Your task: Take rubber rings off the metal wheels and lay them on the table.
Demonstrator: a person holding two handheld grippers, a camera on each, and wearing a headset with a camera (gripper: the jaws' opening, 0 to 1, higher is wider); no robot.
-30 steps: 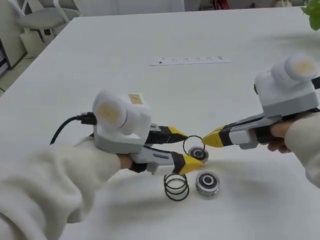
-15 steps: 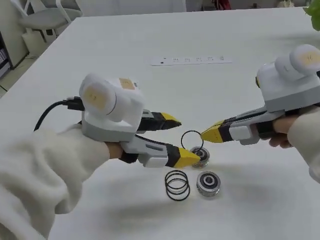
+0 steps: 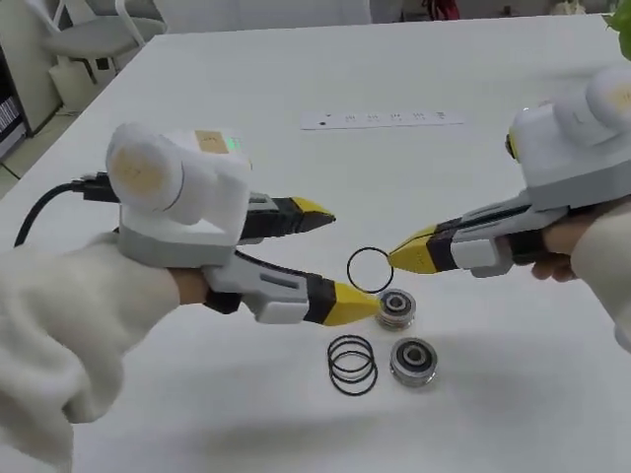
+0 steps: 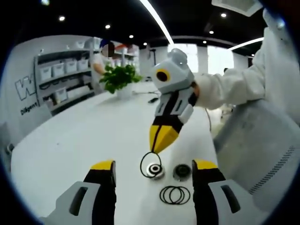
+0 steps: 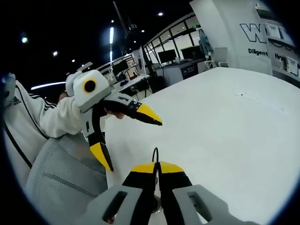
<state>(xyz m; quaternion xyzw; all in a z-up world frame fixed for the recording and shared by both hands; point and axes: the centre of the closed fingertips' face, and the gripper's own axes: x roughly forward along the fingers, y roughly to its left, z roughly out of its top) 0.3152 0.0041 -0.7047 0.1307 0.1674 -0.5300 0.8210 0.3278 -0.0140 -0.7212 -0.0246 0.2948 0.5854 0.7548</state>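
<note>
My right gripper (image 3: 394, 261) is shut on a thin black rubber ring (image 3: 350, 266) and holds it in the air just above a metal wheel (image 3: 396, 306). A second metal wheel (image 3: 412, 360) lies nearer me, and beside it three black rings (image 3: 331, 363) lie overlapped on the table. My left gripper (image 3: 337, 258) hovers open to the left of the held ring, with nothing between its fingers. In the left gripper view the right gripper (image 4: 161, 140) dangles the ring (image 4: 142, 165) over the wheel (image 4: 157, 172). In the right gripper view the ring (image 5: 155, 153) stands edge-on above the shut tips (image 5: 157, 165).
The white table (image 3: 197, 108) stretches wide around the work. A flush strip of sockets (image 3: 380, 119) sits at the back middle. A black cable (image 3: 49, 202) trails from the left gripper. A chair (image 3: 89, 34) stands beyond the far left corner.
My left gripper has drawn back to the left and up, away from the wheel. My right gripper has lifted the ring up off the wheel.
</note>
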